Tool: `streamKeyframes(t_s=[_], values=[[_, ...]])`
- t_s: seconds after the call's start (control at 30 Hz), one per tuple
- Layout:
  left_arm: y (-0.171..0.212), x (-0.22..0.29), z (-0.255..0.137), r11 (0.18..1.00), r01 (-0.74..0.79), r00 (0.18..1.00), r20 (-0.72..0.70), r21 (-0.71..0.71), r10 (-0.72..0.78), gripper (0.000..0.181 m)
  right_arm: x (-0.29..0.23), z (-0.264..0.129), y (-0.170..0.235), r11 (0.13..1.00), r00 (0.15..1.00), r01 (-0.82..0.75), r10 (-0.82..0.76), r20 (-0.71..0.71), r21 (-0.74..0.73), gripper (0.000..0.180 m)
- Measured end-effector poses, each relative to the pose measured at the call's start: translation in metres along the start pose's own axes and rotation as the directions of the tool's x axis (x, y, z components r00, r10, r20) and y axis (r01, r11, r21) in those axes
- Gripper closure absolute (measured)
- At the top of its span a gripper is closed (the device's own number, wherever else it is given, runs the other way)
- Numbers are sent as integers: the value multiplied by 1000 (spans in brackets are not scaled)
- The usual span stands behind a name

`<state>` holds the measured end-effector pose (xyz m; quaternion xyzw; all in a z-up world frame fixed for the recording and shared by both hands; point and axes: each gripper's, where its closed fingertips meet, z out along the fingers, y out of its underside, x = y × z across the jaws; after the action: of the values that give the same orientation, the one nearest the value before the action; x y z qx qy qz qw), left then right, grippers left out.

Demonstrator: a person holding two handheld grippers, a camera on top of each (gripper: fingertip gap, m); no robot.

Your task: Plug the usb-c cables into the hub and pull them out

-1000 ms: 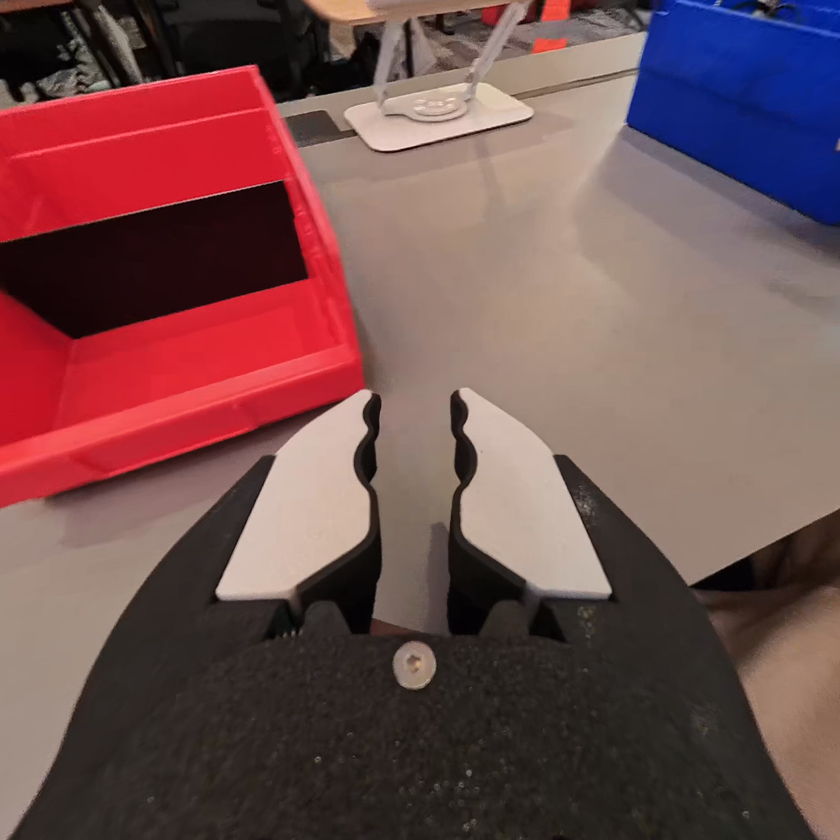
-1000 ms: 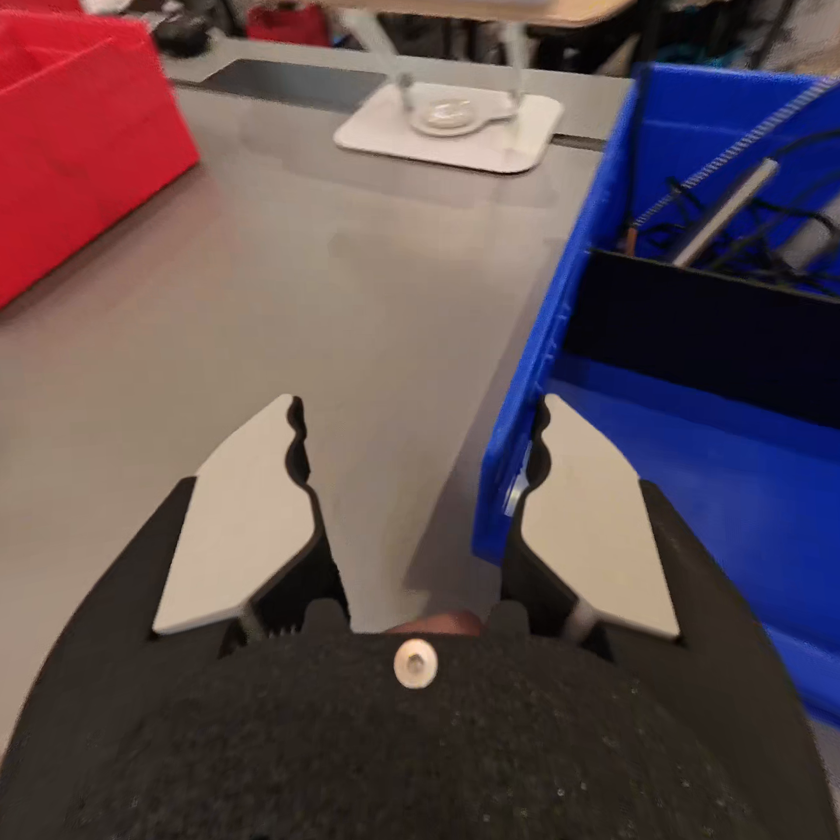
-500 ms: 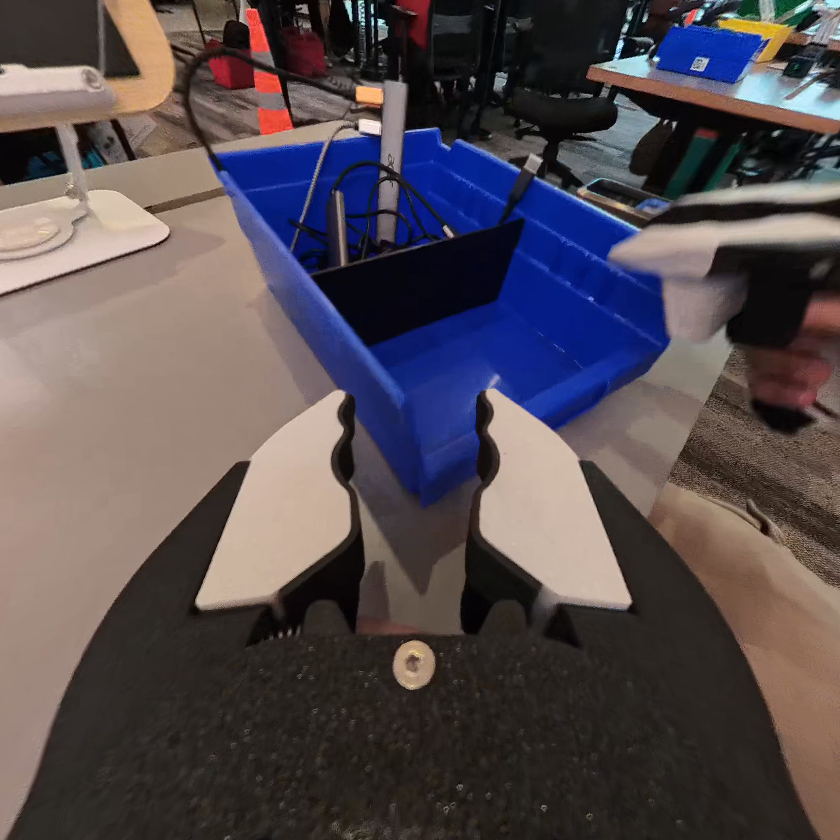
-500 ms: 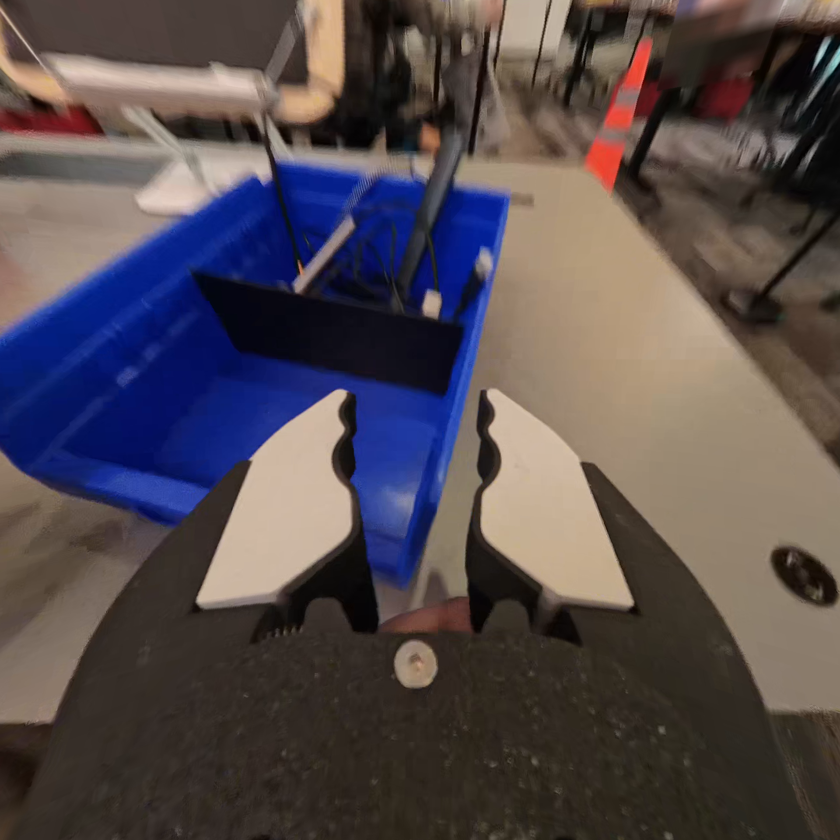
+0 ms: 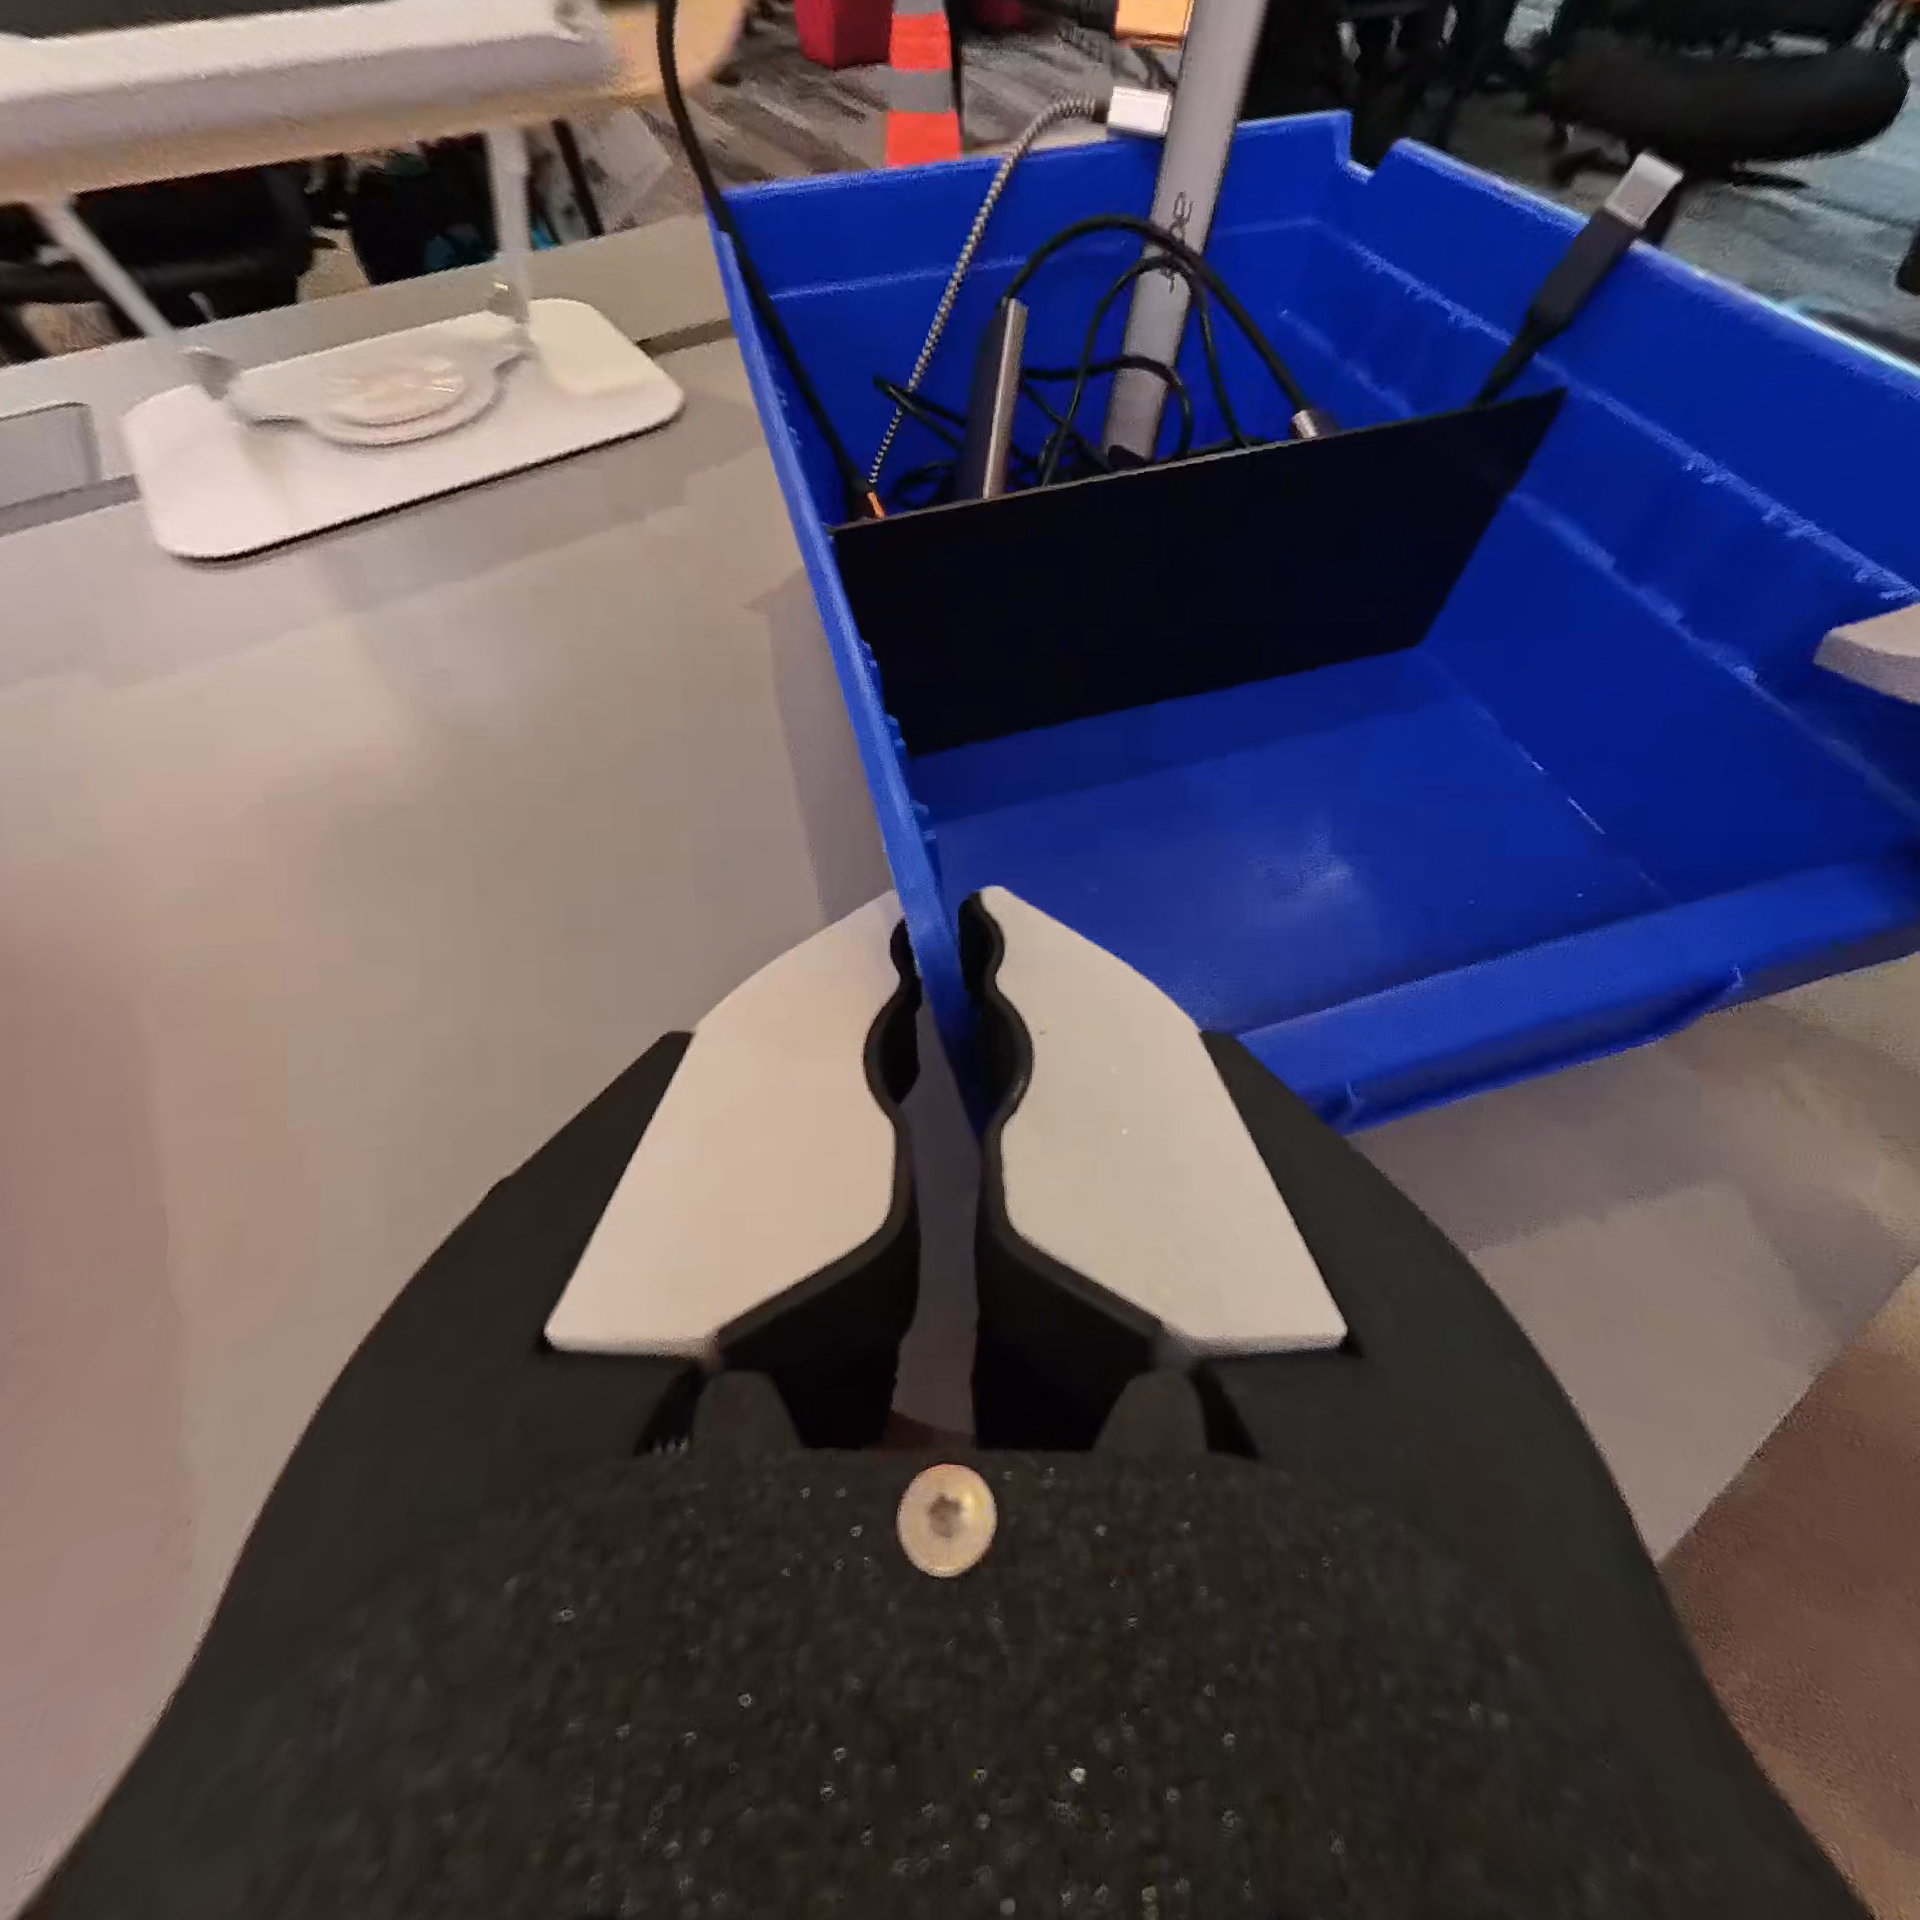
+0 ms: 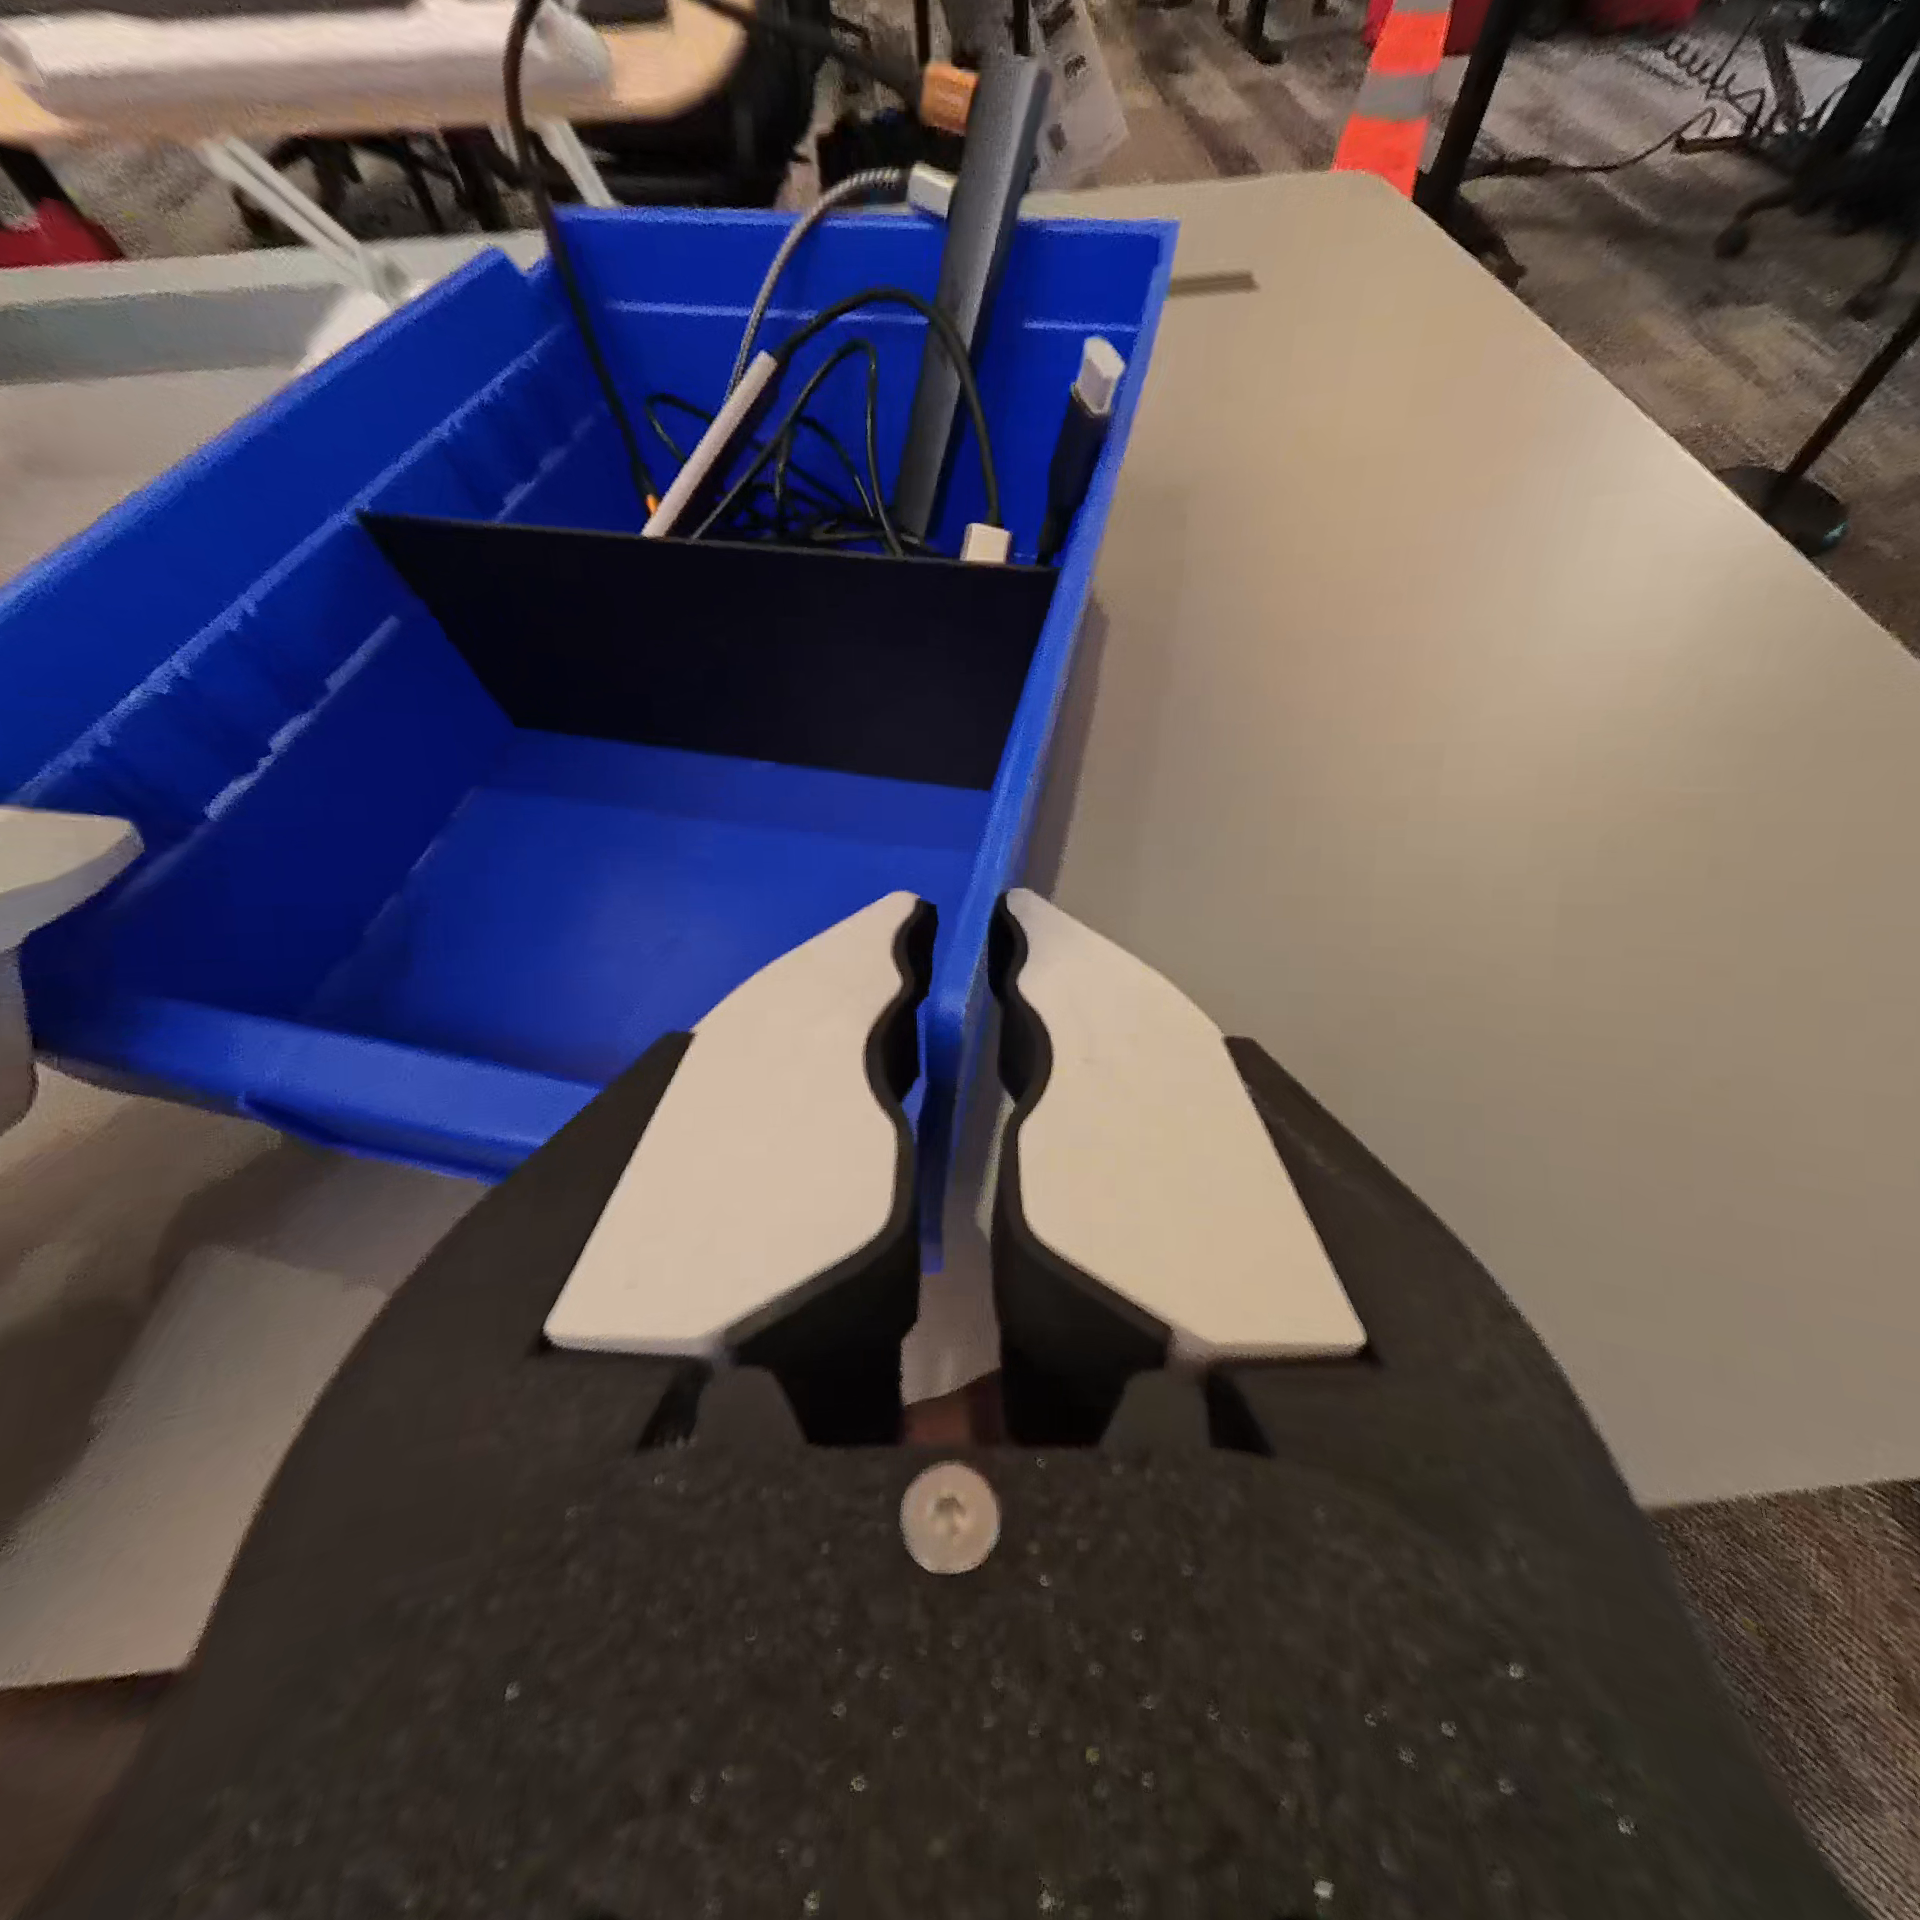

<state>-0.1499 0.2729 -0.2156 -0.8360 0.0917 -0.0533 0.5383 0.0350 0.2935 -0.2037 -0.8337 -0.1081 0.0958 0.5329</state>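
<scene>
The left gripper (image 5: 932,920) pinches the blue bin (image 5: 1558,862) on its left wall near the front corner, and the right gripper (image 6: 964,920) pinches its right wall. The usb-c cables (image 6: 831,436) and grey hub (image 6: 977,249) stand in the far compartment, behind a black divider (image 6: 727,655).

A blue bin (image 5: 1662,343) sits on a grey table (image 5: 416,831), split across the middle by a dark divider (image 5: 1143,582), its near compartment bare. Off to the far left a white stand (image 5: 416,416) rests its flat base on the tabletop. Beyond the table an orange cone (image 6: 1397,94) stands on the carpet, with a black office chair (image 5: 1714,94) farther back
</scene>
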Motion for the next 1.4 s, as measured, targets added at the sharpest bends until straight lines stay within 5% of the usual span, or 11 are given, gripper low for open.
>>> streamKeyframes(t_s=[0.03, 0.4, 0.67, 0.77, 0.83, 0.93, 1.07, 1.17, 1.33, 1.4], values=[[-2, -8, -7, 1000, 10, 1000, 19, 17, -11, 176, -9, 1, -6, 1000, 1000, -4, 3, 20, 20, 171], [1, -134, -63, 997, 5, 956, 292, 83, -29, 177, -137, 57, -23, 992, 981, 119, -123, 150, 35, 174], [34, -143, -60, 999, 33, 968, 250, 22, -37, 173, -155, 66, -7, 983, 961, 182, -182, 210, 19, 169], [34, -126, -64, 998, 54, 989, 138, -8, -53, 161, -153, 65, -8, 970, 939, 241, -243, 243, 38, 151], [24, -109, -83, 994, 101, 994, 26, 32, -102, 142, -147, 52, -9, 966, 928, 250, -258, 270, 63, 140], [15, -126, -143, 980, 116, 992, 35, 163, -123, 150, -140, 9, 8, 975, 900, 218, -219, 377, 46, 139], [43, -243, -220, 966, 178, 925, 303, 187, -229, 148, -144, -35, 38, 944, 821, 314, -324, 470, 103, 141], [83, -345, -260, 958, 263, 835, 471, 110, -283, 120, -154, -59, 63, 927, 773, 359, -361, 522, 110, 141], [111, -384, -228, 945, 326, 911, 273, -18, -309, 107, -174, -88, 98, 937, 722, 347, -297, 625, 45, 142], [108, -383, -208, 958, 285, 937, 218, -32, -272, 121, -182, -93, 105, 933, 708, 358, -299, 640, 39, 142]])
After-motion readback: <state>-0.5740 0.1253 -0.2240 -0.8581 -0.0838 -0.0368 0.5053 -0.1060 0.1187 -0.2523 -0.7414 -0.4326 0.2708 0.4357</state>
